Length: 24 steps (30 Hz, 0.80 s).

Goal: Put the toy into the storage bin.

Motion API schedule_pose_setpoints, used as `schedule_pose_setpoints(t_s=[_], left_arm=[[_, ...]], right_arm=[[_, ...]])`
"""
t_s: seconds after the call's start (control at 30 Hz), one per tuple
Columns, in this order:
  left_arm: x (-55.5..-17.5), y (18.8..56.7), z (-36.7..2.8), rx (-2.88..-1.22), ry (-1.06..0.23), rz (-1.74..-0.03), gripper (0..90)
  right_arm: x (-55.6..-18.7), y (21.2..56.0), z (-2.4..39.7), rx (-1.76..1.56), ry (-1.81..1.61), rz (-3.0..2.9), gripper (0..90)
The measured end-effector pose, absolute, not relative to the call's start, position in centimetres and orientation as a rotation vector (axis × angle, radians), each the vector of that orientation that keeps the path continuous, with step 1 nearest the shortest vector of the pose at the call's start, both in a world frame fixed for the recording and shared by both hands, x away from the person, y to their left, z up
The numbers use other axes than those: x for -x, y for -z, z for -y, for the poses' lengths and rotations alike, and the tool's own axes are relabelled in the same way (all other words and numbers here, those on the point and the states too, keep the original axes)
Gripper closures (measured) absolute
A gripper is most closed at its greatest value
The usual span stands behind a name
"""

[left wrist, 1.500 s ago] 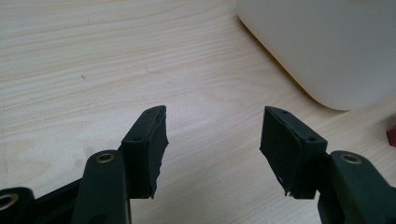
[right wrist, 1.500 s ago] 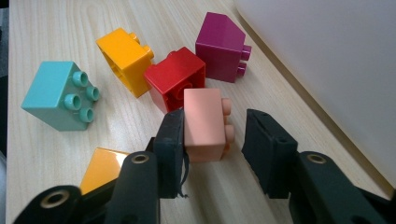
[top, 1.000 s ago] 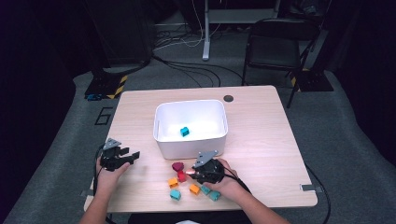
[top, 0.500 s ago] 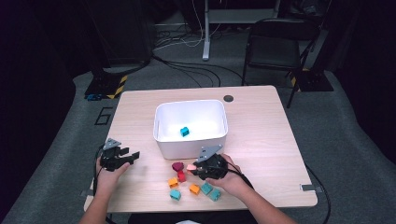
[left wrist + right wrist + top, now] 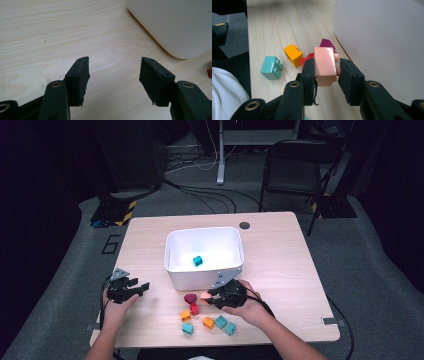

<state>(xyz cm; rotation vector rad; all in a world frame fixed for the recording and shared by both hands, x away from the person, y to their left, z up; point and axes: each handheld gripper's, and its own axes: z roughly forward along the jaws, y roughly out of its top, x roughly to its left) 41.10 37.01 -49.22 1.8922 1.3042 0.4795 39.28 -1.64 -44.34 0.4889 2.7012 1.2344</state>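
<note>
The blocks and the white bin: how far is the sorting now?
Done: one teal block lies in the white bin. In hand: the right gripper is shut on a pink block beside the bin's wall. Left: the maroon, red, two orange and three teal blocks on the table. The left gripper is open.

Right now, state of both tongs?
Left tongs: open, nothing between the jaws.
Right tongs: shut on the pink brick.
</note>
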Motion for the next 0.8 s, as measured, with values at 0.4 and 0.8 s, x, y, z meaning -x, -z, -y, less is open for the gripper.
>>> schedule_pose_setpoints(t_s=[0.4, 0.8], left_arm=[[-41.1, 49.2, -37.0, -1.892, -0.481, -1.304, 40.8], [-41.1, 49.2, -37.0, -1.893, -0.482, -1.303, 40.7]], right_arm=[[-39.2, 41.2, 2.2, -0.498, -1.281, -2.702, 66.0], [-39.4, 37.7, 2.6, -0.491, -1.323, -2.689, 66.0]])
